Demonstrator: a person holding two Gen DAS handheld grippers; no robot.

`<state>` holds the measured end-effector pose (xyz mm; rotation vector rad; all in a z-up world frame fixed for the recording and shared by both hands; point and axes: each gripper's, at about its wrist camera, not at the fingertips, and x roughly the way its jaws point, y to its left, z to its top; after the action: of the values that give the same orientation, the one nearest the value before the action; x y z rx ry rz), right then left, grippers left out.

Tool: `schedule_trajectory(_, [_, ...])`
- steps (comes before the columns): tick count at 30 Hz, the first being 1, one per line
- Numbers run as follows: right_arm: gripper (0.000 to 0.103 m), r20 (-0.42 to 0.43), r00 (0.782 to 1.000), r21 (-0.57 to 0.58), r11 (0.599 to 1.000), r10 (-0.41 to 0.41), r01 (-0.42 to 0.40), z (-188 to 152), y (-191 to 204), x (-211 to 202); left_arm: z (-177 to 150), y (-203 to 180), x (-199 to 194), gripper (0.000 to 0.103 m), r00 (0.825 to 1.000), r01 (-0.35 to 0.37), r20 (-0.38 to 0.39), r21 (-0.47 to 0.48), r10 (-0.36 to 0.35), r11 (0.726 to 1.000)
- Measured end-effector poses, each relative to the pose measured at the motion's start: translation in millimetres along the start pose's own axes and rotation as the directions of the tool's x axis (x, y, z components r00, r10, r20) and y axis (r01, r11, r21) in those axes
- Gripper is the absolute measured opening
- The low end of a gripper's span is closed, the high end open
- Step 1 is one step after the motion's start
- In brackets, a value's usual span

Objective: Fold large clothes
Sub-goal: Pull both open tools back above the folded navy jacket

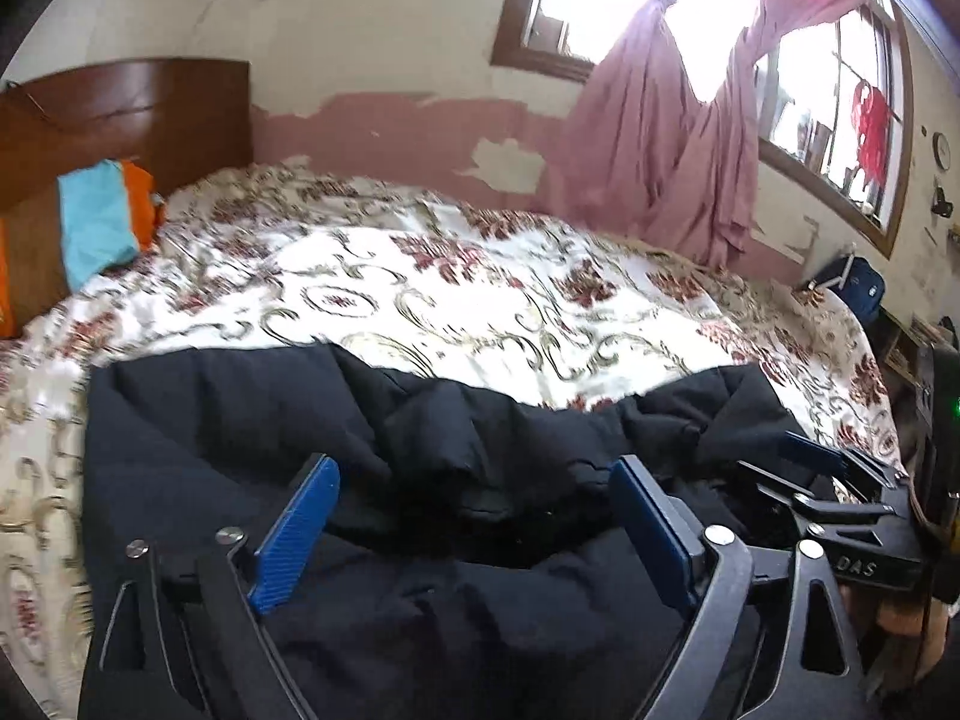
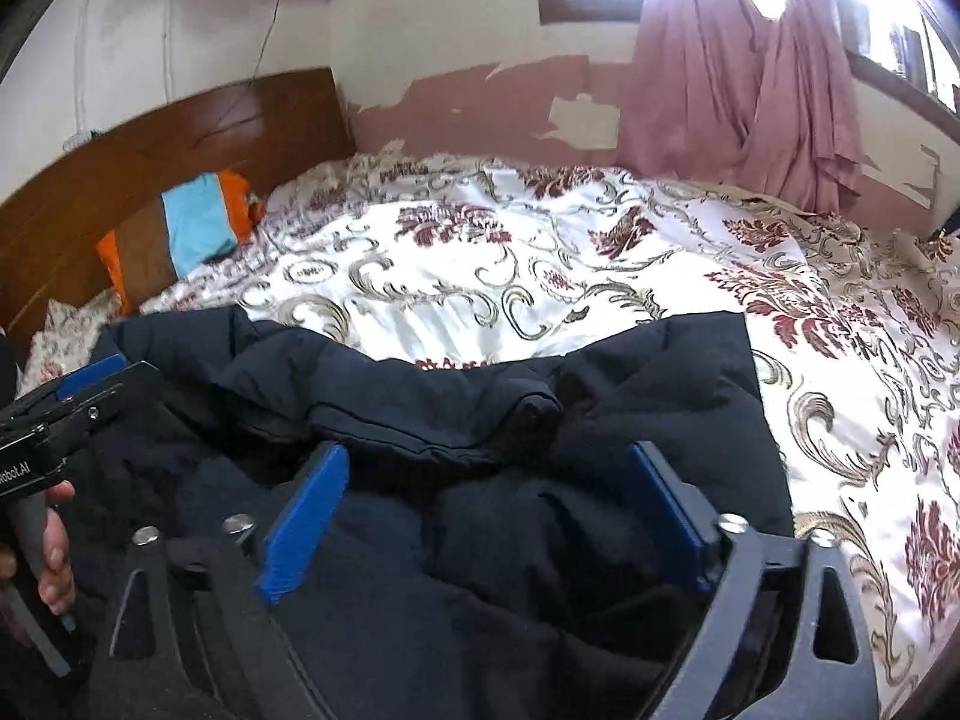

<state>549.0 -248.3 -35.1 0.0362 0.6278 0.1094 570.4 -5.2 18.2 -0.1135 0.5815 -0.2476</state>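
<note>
Right under my left gripper (image 1: pixel 474 528) and right gripper (image 2: pixel 486 516) lies the dark puffy jacket (image 2: pixel 456 408), folded on the flowery bedspread (image 2: pixel 540 276); both claws gape wide apart, gripping nothing; pink curtains (image 1: pixel 660 168) hang behind.

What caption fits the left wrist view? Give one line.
Left gripper open above a dark jacket on a floral bedspread.

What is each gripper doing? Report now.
Left gripper: open, holding nothing, above the dark navy padded jacket.
Right gripper: open, holding nothing, above it too.
</note>
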Motion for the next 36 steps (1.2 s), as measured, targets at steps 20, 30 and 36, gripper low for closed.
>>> schedule_trajectory(20, [0.096,0.238,0.969,-0.037,0.998,0.062,-0.055,-36.1,20.4,-174.6,-47.7,-28.0,-172.2,0.103,0.973,-0.103,0.213,0.048,0.090,0.994])
schedule_trajectory(30, [0.097,0.285,0.953,-0.059,0.994,0.101,-0.088,-69.1,29.6,-242.2,-82.6,-35.8,-246.1,0.103,0.958,-0.174,0.232,0.013,0.166,0.985])
schedule_trajectory(36, [0.097,0.302,0.948,-0.058,0.995,0.094,-0.080,-96.0,32.4,-278.1,-111.2,-37.8,-283.8,0.103,0.953,-0.196,0.235,-0.004,0.191,0.981])
